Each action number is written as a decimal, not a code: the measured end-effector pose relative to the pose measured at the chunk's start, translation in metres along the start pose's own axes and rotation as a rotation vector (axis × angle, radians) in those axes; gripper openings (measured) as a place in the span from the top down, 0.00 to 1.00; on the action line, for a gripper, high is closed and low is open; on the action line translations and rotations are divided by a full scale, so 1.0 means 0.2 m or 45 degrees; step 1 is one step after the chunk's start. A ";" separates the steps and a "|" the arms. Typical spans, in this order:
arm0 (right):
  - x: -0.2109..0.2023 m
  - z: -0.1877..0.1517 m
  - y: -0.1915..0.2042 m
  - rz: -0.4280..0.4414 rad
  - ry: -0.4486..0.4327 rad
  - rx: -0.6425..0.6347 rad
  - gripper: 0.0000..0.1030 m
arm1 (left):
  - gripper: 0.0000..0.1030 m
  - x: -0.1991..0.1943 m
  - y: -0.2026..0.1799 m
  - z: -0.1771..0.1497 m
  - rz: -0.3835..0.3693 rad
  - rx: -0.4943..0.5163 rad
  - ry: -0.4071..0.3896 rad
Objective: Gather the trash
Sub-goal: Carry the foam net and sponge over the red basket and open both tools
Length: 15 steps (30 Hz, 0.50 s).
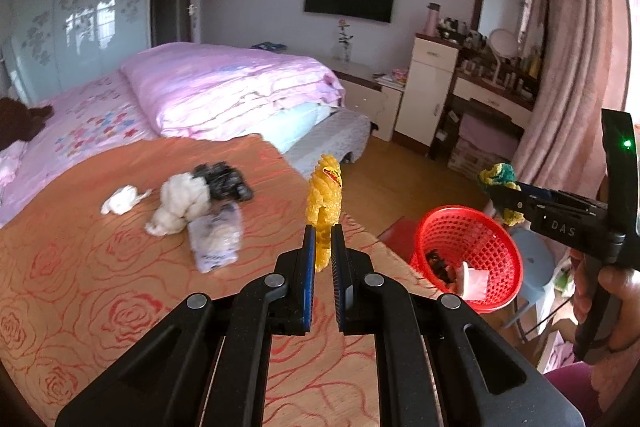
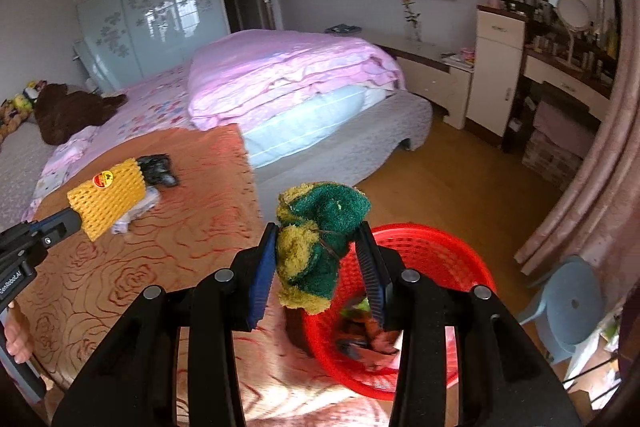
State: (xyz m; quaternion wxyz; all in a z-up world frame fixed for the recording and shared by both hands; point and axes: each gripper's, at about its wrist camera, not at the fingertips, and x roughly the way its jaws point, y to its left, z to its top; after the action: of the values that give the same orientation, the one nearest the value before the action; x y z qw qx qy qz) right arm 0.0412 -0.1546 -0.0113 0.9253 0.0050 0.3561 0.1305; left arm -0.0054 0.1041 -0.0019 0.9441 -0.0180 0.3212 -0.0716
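The main risk here is a drop at the wrong place. The left tongs (image 1: pixel 322 239) pinch only the lower end of the yellow foam net (image 1: pixel 325 205), which stands tall and loose above the pads, so a quick swing could let it slip out and fall on the orange surface (image 1: pixel 100 287) or on the floor beside the red basket (image 1: pixel 472 255). In the left wrist view the basket lies at about 3 o'clock from these tongs, so the net seems not over it yet; a release now would probably miss. The crumpled green and yellow sponge (image 2: pixel 316 247) is soft and springy, and it may bounce off the rim if it is let go from the side.

The left tongs are pressed almost together, with only the thin net between the pads. The right tongs (image 2: pixel 318 267) stand a little apart, closed on the sponge, which bulges between them just at the near rim of the basket, whose opening lies at about 4 o'clock. White tissue wads (image 1: pixel 180 203), a black crumpled bag (image 1: pixel 224 181) and a clear packet (image 1: pixel 216 239) lie on the surface, at about 10 o'clock from the left tongs.
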 end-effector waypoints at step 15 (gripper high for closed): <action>-0.05 -0.11 -0.30 -0.138 0.028 0.093 0.62 | 0.93 0.18 -0.34 0.05 -0.155 0.154 0.077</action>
State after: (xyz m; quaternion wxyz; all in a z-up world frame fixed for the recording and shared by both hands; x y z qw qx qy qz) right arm 0.0332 -0.2176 -0.0267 0.9263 0.0182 0.3703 0.0670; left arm 0.0206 0.0317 -0.0106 0.9273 0.0215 0.3428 -0.1487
